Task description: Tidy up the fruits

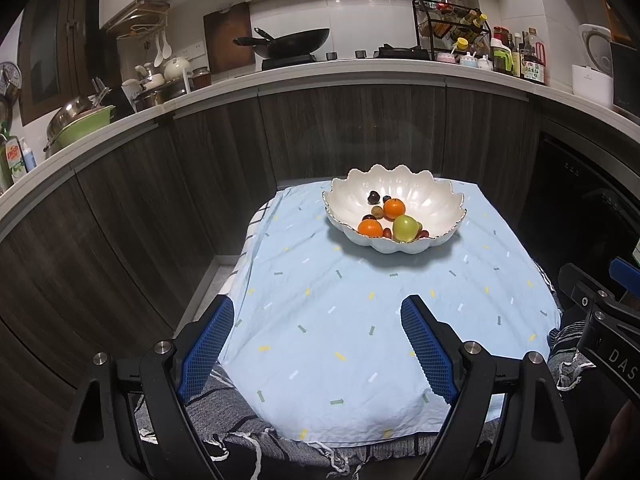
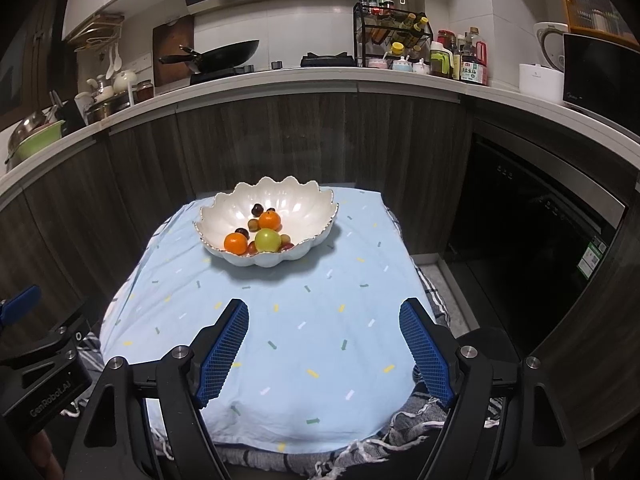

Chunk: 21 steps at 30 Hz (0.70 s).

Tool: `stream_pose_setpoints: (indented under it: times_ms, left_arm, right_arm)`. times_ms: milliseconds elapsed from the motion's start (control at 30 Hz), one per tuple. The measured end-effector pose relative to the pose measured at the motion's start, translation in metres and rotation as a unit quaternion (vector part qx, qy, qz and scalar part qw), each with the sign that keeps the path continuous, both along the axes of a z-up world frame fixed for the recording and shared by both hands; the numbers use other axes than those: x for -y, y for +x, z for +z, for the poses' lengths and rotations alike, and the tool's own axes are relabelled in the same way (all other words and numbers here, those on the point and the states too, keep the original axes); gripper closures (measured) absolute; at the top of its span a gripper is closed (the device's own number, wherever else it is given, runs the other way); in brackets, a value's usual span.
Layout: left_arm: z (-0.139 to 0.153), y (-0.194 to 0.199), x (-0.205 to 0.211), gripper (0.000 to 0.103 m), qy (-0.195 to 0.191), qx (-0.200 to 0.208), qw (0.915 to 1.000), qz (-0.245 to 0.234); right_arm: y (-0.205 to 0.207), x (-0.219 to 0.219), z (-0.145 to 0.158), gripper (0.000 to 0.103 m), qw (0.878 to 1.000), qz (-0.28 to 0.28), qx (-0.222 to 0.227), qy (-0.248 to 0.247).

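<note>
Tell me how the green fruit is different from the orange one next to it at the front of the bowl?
The round yellow-green fruit is bigger than the round orange mandarin at the near rim. The green fruit is pale and glossy; the mandarin is deep orange with a duller skin. In the right claw's view the green one sits right of the mandarin. Both are round and lie in the white scalloped ceramic bowl.

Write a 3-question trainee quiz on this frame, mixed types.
1. True or false: the left claw is shut on a fruit.
2. How many oranges lie in the scalloped white bowl?
3. The green apple is: A) in the bowl, B) on the blue cloth, C) in the right claw.

Key: 1 false, both claws are open and empty. 2 two. 3 A.
</note>
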<state>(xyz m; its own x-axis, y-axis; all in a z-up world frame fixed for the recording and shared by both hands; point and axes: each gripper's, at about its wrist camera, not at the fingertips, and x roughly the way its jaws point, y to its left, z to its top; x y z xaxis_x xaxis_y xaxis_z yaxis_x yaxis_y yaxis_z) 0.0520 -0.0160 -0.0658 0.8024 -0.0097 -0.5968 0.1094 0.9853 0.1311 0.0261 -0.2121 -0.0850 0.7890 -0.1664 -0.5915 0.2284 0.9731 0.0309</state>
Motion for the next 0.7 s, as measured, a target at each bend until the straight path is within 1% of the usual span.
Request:
stream_pose_setpoints:
  times_ms: [700]
  left_arm:
    - [-0.0035, 0.0056, 0.0026, 0.017, 0.002, -0.011, 0.9999, -0.006]
  right_arm:
    - [0.0026, 0.0008, -0.0003, 0.024, 1.0, -0.002, -0.004, 0.004]
